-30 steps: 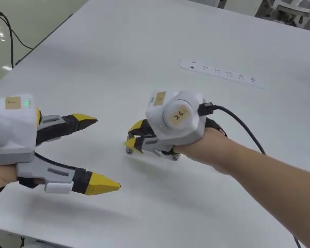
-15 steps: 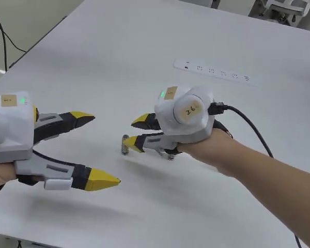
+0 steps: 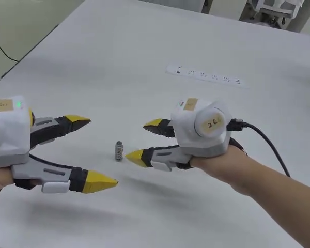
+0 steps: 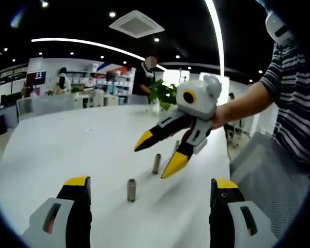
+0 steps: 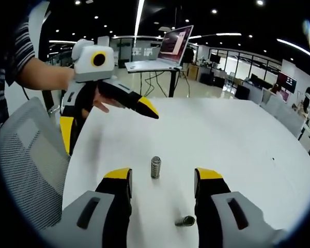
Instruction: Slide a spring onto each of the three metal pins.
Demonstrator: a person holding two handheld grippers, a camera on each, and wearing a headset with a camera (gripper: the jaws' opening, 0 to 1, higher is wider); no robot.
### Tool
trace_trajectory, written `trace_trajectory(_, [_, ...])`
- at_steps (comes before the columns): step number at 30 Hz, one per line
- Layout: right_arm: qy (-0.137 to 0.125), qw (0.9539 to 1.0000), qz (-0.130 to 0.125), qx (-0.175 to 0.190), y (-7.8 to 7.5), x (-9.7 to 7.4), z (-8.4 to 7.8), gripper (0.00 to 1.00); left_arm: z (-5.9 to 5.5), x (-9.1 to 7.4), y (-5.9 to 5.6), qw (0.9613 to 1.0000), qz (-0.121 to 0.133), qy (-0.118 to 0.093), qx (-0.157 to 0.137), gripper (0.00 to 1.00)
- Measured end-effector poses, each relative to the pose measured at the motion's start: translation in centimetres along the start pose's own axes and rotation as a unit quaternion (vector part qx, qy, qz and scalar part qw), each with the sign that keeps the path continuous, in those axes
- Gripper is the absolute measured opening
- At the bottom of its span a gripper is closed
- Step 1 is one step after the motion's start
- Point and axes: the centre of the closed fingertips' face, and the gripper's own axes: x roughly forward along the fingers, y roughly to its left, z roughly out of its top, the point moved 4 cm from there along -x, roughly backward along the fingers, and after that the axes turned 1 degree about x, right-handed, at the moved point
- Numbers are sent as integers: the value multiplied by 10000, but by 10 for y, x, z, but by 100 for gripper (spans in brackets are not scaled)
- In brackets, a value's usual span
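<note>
A small metal pin with a spring on it (image 3: pixel 119 151) stands upright on the white table, between the two grippers. My right gripper (image 3: pixel 143 139) is open just right of it, touching nothing. In the right gripper view the same pin (image 5: pixel 155 167) stands ahead of the open right gripper (image 5: pixel 164 174), and another small sprung piece (image 5: pixel 185 221) lies on its side between the jaws. My left gripper (image 3: pixel 90 151) is open at the left and holds nothing. The left gripper view shows two upright sprung pins (image 4: pixel 131 189) (image 4: pixel 156 163) beyond the open left gripper (image 4: pixel 150 181).
A white power strip (image 3: pixel 206 76) lies flat at the far side of the table (image 3: pixel 119 51). A black cable (image 3: pixel 263 142) runs from the right gripper over the person's arm. Chairs stand past the far edge.
My right gripper was down over the pins a second ago; it has opened and drawn back to the right, leaving one sprung pin standing. The left gripper has stayed open in place.
</note>
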Motion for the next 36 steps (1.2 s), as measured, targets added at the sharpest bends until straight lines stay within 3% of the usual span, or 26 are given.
trace_trajectory(8, [-258, 9989, -238, 307, -6, -19, -5, 61, 4, 6, -1, 10000, -45, -30, -24, 94])
trace_trajectory(17, [-397, 9958, -487, 660, -10, -44, -20, 70, 6, 11, -1, 10000, -37, -15, -26, 95])
trace_trajectory(31, [-781, 9850, -1095, 1080, -22, -84, -38, 97, 9, 14, -2, 9999, -30, -84, -46, 98])
trace_trajectory(36, [-842, 9799, -1296, 1261, -25, -101, -51, 99, 9, 12, -1, 10000, -36, -82, -33, 98])
